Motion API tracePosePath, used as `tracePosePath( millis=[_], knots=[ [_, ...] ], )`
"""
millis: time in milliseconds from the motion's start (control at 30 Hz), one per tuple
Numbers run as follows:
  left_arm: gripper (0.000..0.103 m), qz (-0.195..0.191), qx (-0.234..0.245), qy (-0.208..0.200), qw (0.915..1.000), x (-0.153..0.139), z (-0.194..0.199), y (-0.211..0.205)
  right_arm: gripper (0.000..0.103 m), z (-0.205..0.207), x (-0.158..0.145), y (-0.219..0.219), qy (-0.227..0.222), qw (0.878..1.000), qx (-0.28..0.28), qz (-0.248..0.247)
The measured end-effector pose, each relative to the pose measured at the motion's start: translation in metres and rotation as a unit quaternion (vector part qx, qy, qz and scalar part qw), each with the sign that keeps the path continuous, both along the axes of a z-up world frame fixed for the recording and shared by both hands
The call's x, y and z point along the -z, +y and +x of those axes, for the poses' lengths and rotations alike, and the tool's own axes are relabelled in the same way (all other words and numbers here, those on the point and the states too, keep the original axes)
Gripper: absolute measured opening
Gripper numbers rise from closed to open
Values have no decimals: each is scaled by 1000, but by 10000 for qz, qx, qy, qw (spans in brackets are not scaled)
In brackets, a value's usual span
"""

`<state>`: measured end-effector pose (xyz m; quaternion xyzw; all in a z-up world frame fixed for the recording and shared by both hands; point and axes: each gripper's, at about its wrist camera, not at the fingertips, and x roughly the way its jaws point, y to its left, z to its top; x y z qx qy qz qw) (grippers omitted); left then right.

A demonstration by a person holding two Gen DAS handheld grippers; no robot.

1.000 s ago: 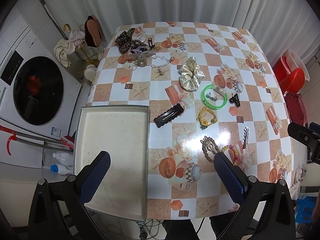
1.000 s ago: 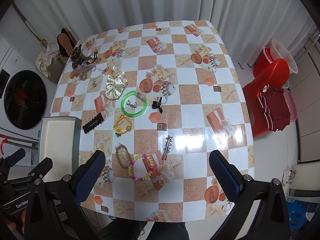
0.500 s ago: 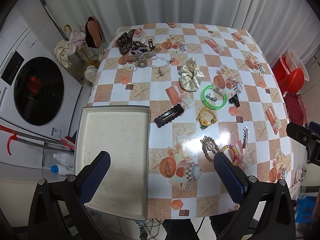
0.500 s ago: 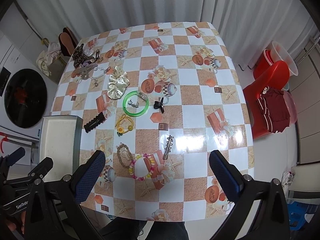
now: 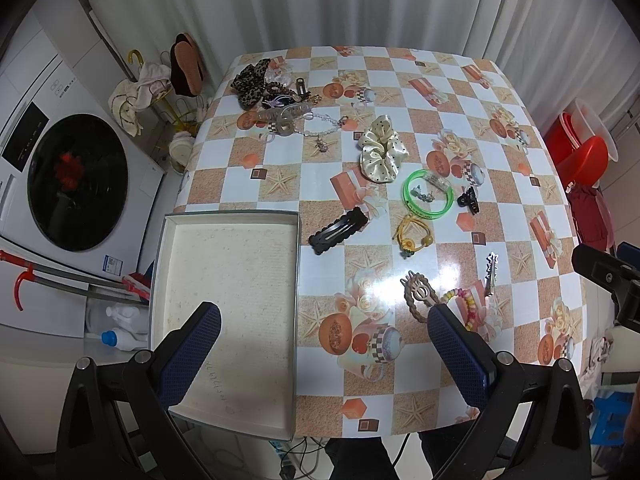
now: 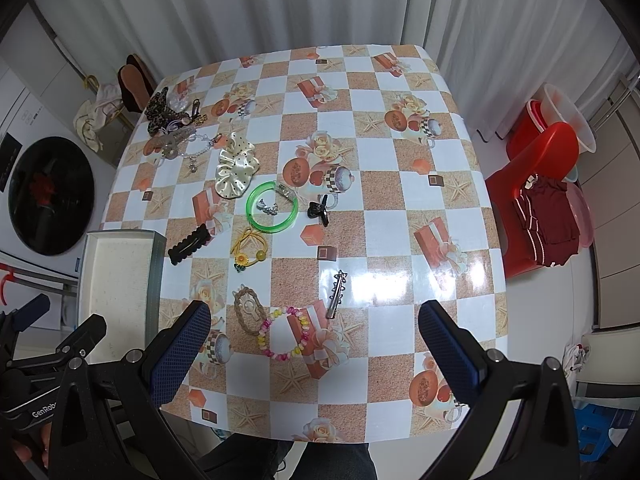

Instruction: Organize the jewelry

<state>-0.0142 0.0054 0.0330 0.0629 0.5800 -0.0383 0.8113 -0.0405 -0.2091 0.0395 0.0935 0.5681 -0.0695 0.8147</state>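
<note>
Jewelry and hair pieces lie scattered on the checked table (image 5: 400,80): a green bangle (image 5: 430,197), a cream scrunchie (image 5: 382,153), a black snap clip (image 5: 338,230), a yellow hair tie (image 5: 413,234), a braided clip (image 5: 418,296), a coloured bead bracelet (image 6: 286,334) and a silver clip (image 6: 337,294). An empty white tray (image 5: 232,304) sits at the table's near left. My left gripper (image 5: 324,354) is open, high above the tray's right edge. My right gripper (image 6: 314,354) is open, high above the bead bracelet.
A heap of hair accessories (image 5: 268,92) lies at the far left corner. A small black claw clip (image 5: 469,199) lies right of the bangle. A washing machine (image 5: 68,176) stands left of the table. Red basins and a red stool (image 6: 548,152) stand on the right.
Both grippers drifted slightly; the table shifted a little in both views. Nothing was picked up or moved.
</note>
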Motion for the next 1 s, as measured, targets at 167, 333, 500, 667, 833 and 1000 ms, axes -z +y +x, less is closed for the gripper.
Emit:
tracePosePath(
  millis=[167, 333, 500, 667, 833, 1000],
  knots=[
    [103, -5, -2, 2, 10000, 0, 0, 0, 103, 0, 0, 1, 2, 10000, -3, -2],
    [103, -4, 0, -4, 10000, 1, 0, 0, 103, 1, 0, 0, -1, 10000, 0, -5],
    [103, -2, 0, -1, 10000, 1, -1, 0, 103, 0, 1, 1, 1, 10000, 2, -6],
    [103, -3, 6, -3, 10000, 1, -1, 0, 103, 1, 1, 1, -1, 10000, 2, -9],
    [103, -1, 8, -6, 10000, 1, -2, 0, 103, 1, 1, 1, 0, 10000, 5, -10],
    [103, -1, -1, -4, 10000, 1, -1, 0, 103, 1, 1, 1, 2, 10000, -4, -12]
  ],
)
